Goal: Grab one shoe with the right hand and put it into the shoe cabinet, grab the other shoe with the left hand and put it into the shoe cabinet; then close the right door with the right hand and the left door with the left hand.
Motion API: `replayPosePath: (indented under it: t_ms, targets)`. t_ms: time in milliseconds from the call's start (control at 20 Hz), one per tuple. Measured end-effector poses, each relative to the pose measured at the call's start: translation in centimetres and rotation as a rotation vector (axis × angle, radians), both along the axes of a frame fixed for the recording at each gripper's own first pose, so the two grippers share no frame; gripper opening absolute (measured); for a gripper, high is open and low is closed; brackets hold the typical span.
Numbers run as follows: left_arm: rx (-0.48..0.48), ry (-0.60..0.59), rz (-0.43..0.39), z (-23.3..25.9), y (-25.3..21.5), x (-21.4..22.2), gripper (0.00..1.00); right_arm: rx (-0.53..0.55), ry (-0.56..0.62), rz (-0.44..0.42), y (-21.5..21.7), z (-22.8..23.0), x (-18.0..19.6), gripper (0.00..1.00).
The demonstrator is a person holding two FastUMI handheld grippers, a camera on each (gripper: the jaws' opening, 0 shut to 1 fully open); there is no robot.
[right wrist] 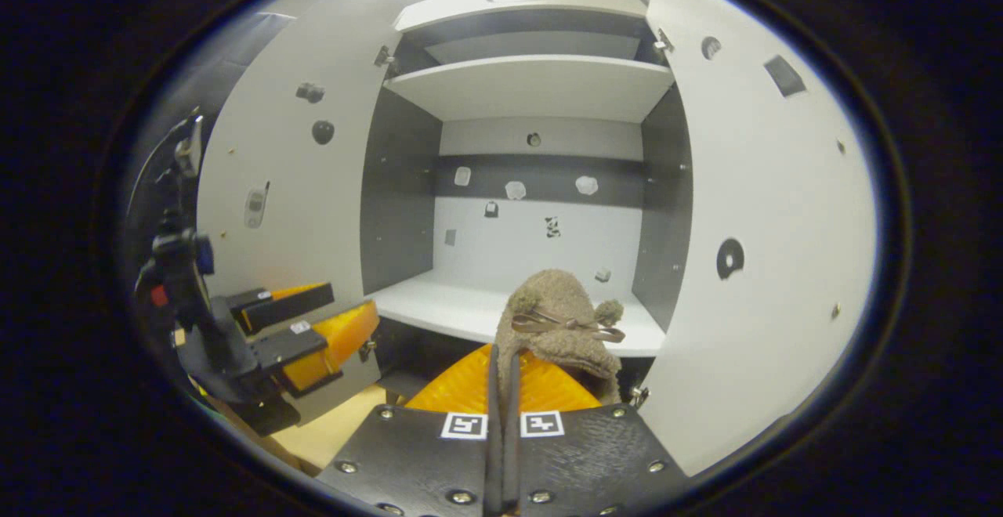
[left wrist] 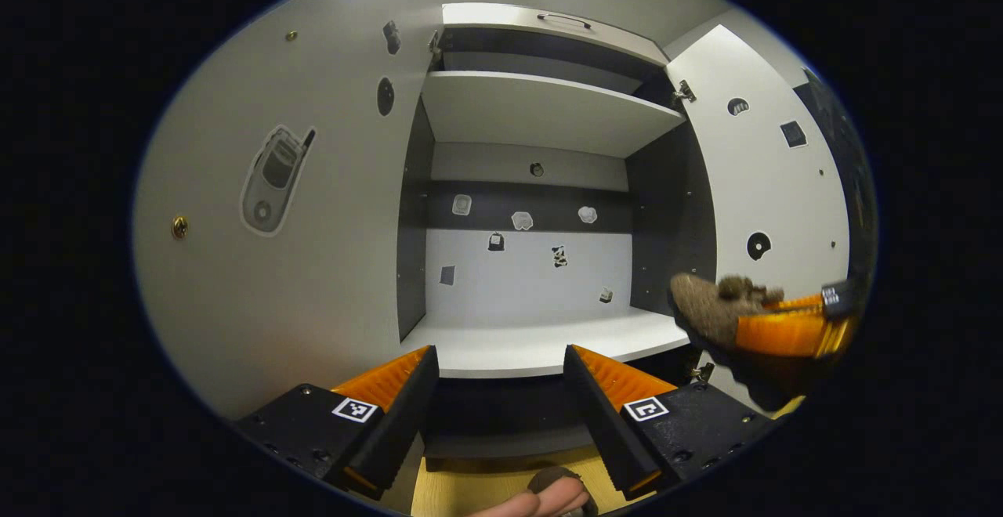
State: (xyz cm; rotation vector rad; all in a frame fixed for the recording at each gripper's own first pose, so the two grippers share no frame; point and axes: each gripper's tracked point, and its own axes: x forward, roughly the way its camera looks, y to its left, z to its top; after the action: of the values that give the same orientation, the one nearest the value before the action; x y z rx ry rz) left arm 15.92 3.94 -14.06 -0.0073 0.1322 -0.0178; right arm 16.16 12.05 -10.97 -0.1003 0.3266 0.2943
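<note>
My right tongs [right wrist: 501, 380] carry a brown shoe [right wrist: 558, 321] up to the open shoe cabinet [right wrist: 541, 86]; my left tongs [left wrist: 501, 392] are released and carry nothing.

In the right gripper view my fingers are clenched on the fuzzy shoe's rear edge, with the toe pointing ahead over the front lip of the lower shelf [right wrist: 470, 309], towards its right side. Both doors stand wide: the left door [right wrist: 274, 149] and the right door [right wrist: 768, 211] flank the opening. In the left gripper view my spread fingers frame the same shelf [left wrist: 541, 345] from just outside, and I see the shoe [left wrist: 709, 309] in the other tongs [left wrist: 783, 329] at the right, in front of the right door [left wrist: 752, 180]. Below my left tongs a second shoe [left wrist: 560, 479] peeks in, lying on the yellow floor [left wrist: 470, 489].
</note>
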Motion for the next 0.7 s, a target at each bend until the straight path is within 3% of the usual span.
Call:
replayPosePath:
  t_ms: [350,550,700]
  targets:
    - [-0.008,-0.013,-0.020,0.6,-0.2,-0.8,0.96,-0.062,0.021,-0.033,1.7,1.9,8.3,0.01]
    - [-0.009,-0.020,-0.031,0.9,-0.3,-1.2,0.97,-0.091,0.088,-0.104,0.5,-0.3,13.7,0.01]
    - [-0.004,-0.022,-0.033,1.0,-0.3,-1.1,0.97,-0.128,0.115,-0.110,0.4,-2.6,17.3,0.02]
